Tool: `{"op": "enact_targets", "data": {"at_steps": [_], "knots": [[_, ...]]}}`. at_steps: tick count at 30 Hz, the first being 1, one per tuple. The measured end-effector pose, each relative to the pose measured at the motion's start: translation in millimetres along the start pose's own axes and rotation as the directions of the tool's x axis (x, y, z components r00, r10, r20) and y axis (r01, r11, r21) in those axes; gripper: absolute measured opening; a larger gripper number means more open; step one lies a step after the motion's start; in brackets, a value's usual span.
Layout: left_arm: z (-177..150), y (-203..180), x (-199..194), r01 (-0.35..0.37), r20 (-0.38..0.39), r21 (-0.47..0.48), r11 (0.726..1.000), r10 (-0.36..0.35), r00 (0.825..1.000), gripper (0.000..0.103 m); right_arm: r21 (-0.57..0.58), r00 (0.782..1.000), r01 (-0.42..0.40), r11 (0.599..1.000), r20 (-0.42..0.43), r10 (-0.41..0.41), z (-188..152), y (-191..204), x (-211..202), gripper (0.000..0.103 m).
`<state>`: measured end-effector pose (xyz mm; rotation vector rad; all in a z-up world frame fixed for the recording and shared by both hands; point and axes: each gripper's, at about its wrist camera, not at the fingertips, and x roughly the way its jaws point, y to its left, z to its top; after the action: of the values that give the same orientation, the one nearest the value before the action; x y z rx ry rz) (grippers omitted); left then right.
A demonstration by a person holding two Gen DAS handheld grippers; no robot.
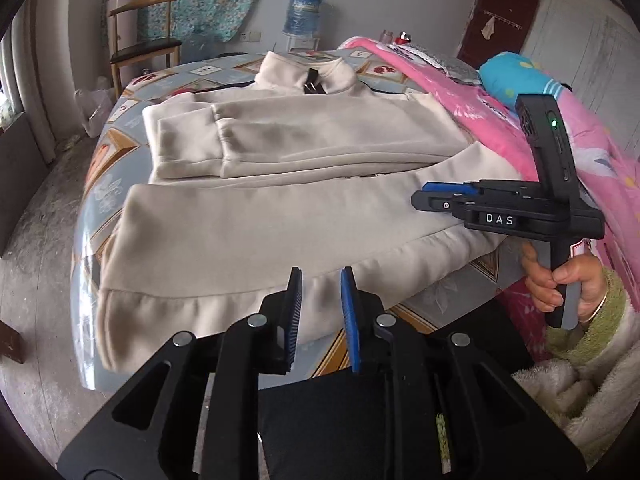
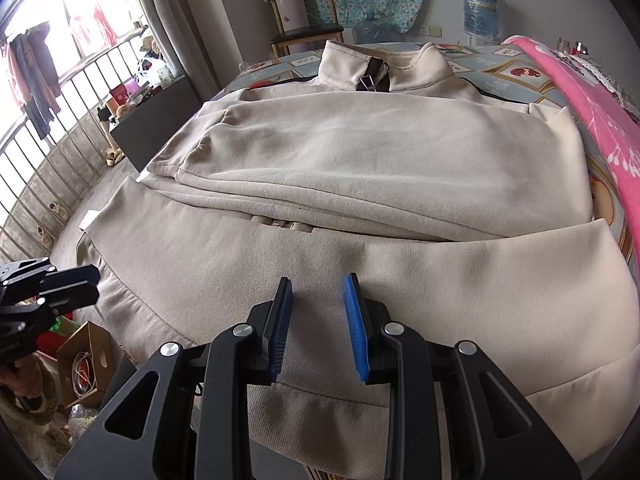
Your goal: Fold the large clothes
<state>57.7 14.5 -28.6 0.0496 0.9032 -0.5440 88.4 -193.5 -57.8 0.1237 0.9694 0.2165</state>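
jacket (image 2: 360, 152) sleeves already folded across its chest; hem half still to fold up toward the collar. left gripper (image 1: 320, 292) and right gripper (image 2: 318, 300) slightly spread, pinching nothing.

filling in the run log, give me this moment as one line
task: fold large clothes | jacket: sleeves folded in, flat on table | left gripper: open, empty | right gripper: open, over hem

The zip-up jacket (image 2: 360, 152) is plain cream with a black zipper at the collar (image 2: 374, 76). Under it, the tablecloth (image 1: 120, 148) is pale blue with tan-framed red fruit pictures. At three o'clock the blanket (image 1: 520, 136) is pink with white flowers. Both grippers are black with blue pads (image 2: 356, 328).
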Motion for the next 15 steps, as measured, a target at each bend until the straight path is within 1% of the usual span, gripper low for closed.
{"op": "enact_targets", "data": {"at_steps": [1,2,3,4,5,6,8,10,11,13,14,15], "knots": [[0.8,-6.1,9.8,0.009,-0.018,0.012,1.000,-0.009,1.000,0.019,0.004,1.000,-0.002,1.000,-0.001,0.002,0.2,-0.3,0.2,0.026],[0.2,-11.3,19.9,0.002,-0.035,0.024,1.000,-0.001,0.999,0.019,0.009,1.000,-0.005,1.000,-0.001,0.005,0.3,-0.9,0.2,0.026],[-1.1,-15.5,24.2,-0.019,-0.025,0.039,0.999,0.020,0.999,0.019,0.015,1.000,-0.007,1.000,0.000,0.007,0.4,-1.7,0.4,0.026],[-0.3,-18.9,24.8,-0.026,-0.018,0.054,0.998,0.027,0.999,0.022,0.018,1.000,-0.009,1.000,0.000,0.009,0.5,-1.9,0.4,0.026],[1.8,-19.9,24.9,-0.026,-0.026,0.055,0.998,0.027,0.999,0.022,0.018,1.000,-0.008,1.000,0.001,0.008,0.4,-1.9,0.4,0.026],[4.3,-19.1,22.9,-0.020,-0.024,0.043,0.999,0.021,0.999,0.022,0.016,1.000,-0.007,1.000,0.002,0.007,0.5,-1.9,0.4,0.026],[8.7,-18.6,16.2,0.025,-0.002,0.022,0.999,-0.025,1.000,0.022,0.013,1.000,-0.002,1.000,0.005,0.002,0.5,-1.6,0.6,0.026],[12.4,-22.9,16.1,0.056,0.005,0.023,0.998,-0.056,0.998,0.023,0.017,1.000,-0.002,1.000,0.008,0.002,0.0,-1.7,0.0,0.026],[13.6,-26.0,20.6,0.063,-0.004,0.022,0.998,-0.063,0.998,0.024,0.021,1.000,-0.004,1.000,0.011,0.003,0.0,-2.4,0.0,0.026],[14.2,-30.3,36.1,0.050,-0.043,0.010,0.999,-0.050,0.998,0.024,0.032,1.000,-0.002,0.999,0.009,0.002,-0.3,-2.2,-1.3,0.026],[12.9,-31.1,42.0,0.042,-0.052,0.004,0.999,-0.042,0.998,0.024,0.034,1.000,0.011,0.999,0.003,-0.011,0.4,-2.2,-3.3,0.026],[12.8,-31.6,43.2,0.037,-0.041,0.001,0.999,-0.037,0.998,0.024,0.029,0.999,0.041,0.999,0.005,-0.042,0.3,-0.7,-7.6,0.026]]}}
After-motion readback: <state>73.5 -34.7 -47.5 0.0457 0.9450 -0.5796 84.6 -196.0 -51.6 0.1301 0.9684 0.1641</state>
